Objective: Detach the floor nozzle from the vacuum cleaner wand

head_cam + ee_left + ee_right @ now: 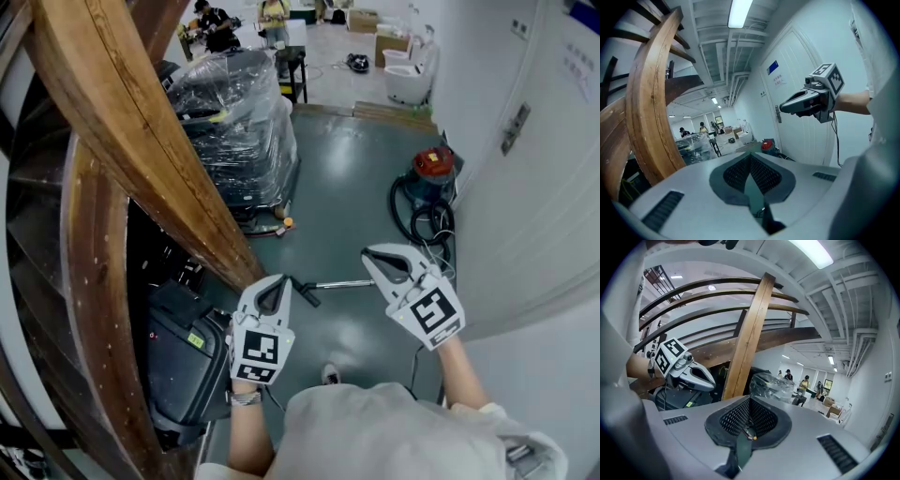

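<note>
Clenched on nothing, both: left gripper, right gripper. Between them, flat on the floor, the vacuum cleaner wand; floor nozzle not discernible. Far right, red vacuum canister with hose; close left, wooden beam, wrapped pallet. Forearms outstretched, pointing slightly down.

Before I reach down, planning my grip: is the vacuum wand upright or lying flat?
Lying flat: in the head view the wand stretches along the green floor.
</note>
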